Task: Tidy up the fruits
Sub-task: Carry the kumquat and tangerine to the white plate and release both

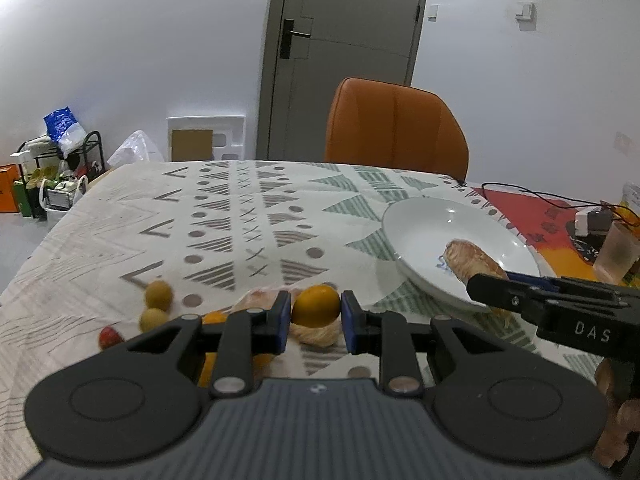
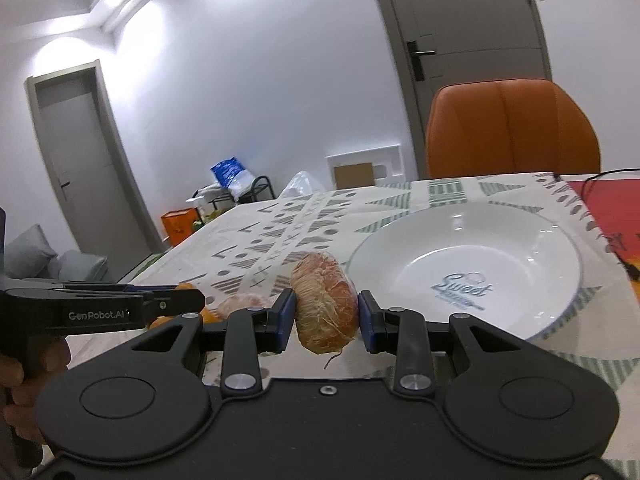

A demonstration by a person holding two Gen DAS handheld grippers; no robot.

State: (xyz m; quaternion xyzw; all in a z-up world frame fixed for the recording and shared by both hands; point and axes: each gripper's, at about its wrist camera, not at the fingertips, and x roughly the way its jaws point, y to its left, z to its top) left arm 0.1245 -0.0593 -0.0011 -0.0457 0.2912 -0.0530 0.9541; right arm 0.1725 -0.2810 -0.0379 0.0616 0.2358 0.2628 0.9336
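Off to the left of the left gripper (image 1: 315, 320) lie two small yellow-green fruits (image 1: 159, 295) and a small red fruit (image 1: 109, 338) on the patterned tablecloth (image 1: 224, 220), well clear of its fingers. That gripper is clamped on a small round orange fruit (image 1: 316, 306), which sits squarely between its blue pads, with a peeled citrus segment (image 1: 316, 336) just below it on the cloth. The white plate (image 1: 424, 236) lies ahead and to its right. The right gripper (image 2: 327, 314) pinches a peeled, pithy citrus segment (image 2: 325, 302), with the plate rim just right of its fingertips. To do this well, each load should probably be carried over the rim before lowering, then set down one at a time so the fingers do not collide, releasing only once the fruit is low over the plate.
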